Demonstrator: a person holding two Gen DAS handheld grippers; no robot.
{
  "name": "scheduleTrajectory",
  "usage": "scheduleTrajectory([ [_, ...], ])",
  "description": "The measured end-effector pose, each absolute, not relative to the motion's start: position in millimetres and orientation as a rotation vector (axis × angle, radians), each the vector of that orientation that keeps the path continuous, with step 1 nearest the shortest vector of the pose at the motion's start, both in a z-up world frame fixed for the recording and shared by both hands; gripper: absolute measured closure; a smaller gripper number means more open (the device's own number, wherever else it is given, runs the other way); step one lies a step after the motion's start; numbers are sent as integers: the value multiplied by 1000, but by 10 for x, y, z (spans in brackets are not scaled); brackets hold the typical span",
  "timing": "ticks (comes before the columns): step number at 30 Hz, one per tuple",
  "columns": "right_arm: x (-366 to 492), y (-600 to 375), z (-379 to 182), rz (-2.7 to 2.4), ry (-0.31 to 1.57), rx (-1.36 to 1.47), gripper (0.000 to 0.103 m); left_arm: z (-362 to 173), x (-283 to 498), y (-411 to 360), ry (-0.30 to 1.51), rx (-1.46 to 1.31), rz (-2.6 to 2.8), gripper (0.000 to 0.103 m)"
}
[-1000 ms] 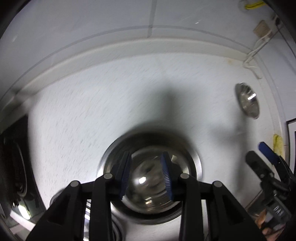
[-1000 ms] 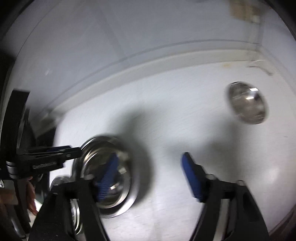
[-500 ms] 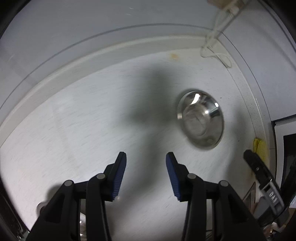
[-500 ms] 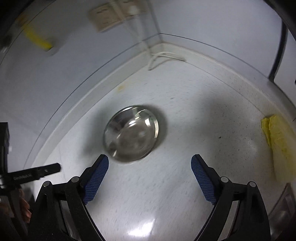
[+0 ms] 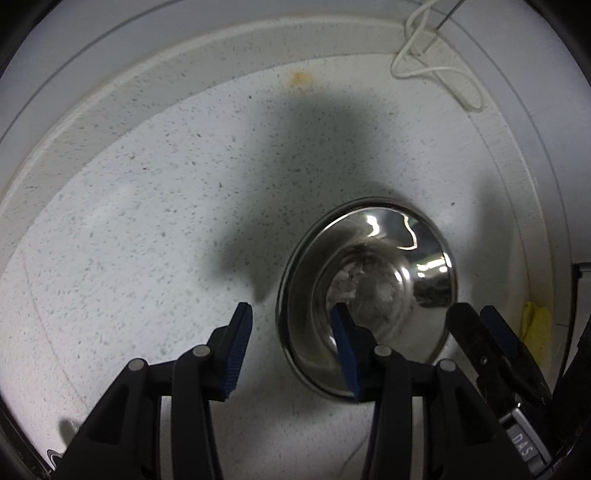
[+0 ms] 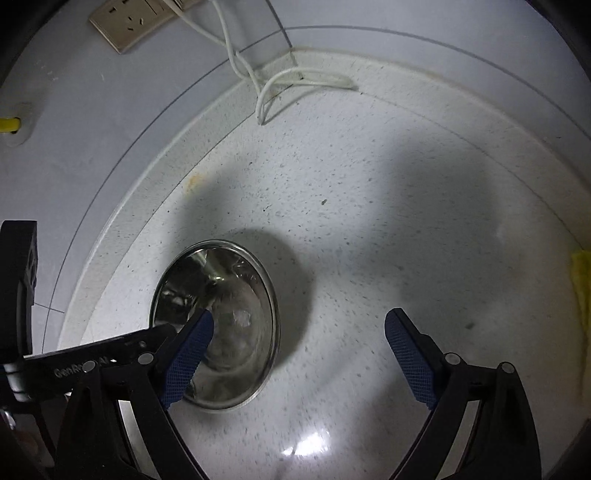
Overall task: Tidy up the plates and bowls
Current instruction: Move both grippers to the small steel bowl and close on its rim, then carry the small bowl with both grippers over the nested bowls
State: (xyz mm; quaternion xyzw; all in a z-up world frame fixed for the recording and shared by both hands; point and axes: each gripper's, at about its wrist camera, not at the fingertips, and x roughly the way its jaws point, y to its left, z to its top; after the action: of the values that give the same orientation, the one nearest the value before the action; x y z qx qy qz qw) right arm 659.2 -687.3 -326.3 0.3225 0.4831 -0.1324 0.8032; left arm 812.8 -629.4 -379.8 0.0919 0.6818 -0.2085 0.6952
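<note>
- One steel bowl (image 5: 367,295) sits upright on the white speckled surface (image 5: 147,221), near the back corner where the two walls meet.
- Left wrist view: bowl at about 4 o'clock from frame centre; inside is shiny, with some pale residue at the bottom.
- Left hand-held gripper (image 5: 291,350) points down at the surface, jaws apart, nothing clamped. Its left pad hangs over bare surface; the right pad overlaps the bowl's interior in the view — the bowl's near-left rim falls in the gap. Cannot tell whether the pad touches metal.
- Right hand-held gripper (image 6: 295,358) — jaws spread wide and opening, nothing pressed between the pads. Its left pad overlaps the bowl's (image 6: 218,325) lower-left part; the right pad is over bare surface, well clear of the bowl.
- Right wrist view: bowl at about 7 o'clock from frame centre, casting a shadow toward 2 o'clock.
- Each hand-held gripper shows in the other's camera: right one at 4 o'clock in the left view, left one at 8 o'clock in the right view, both just beside the bowl.
- White cable (image 6: 266,85) loops in the corner at 12 o'clock, running up to a wall socket (image 6: 133,22).
- Yellow cloth (image 6: 581,280) at the 3 o'clock edge, well apart from the bowl.
- Small orange stain (image 5: 301,78) near the back ledge.
</note>
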Motion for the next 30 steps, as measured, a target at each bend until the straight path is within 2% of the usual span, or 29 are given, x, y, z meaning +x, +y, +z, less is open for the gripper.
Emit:
scheduleTrajectory([
  [4,6681,-6816,-3368,-280,1056,660,14,-3922,8152,-6358,1521,225,-451,60],
  [6,6703,-6772,-3382,-287,1064,625,39,-3896,8130,-6378,1486,245,-456,61],
  [7,6706,-6745,-3399,-282,1073,623,70,-3890,8104,-6389,1474,264,-466,71],
  [8,6708,-6722,-3423,-259,1078,640,88,-3884,8080,-6394,1467,268,-478,85],
  [9,6711,-6684,-3432,-243,1082,642,91,-3875,8053,-6398,1466,269,-491,85],
  [16,6512,-6359,-3308,-231,1067,616,93,-3693,7757,-6088,1426,297,-483,85],
  [30,5967,-4913,-2689,-56,1037,493,93,-2971,7052,-4568,1365,195,-363,84],
])
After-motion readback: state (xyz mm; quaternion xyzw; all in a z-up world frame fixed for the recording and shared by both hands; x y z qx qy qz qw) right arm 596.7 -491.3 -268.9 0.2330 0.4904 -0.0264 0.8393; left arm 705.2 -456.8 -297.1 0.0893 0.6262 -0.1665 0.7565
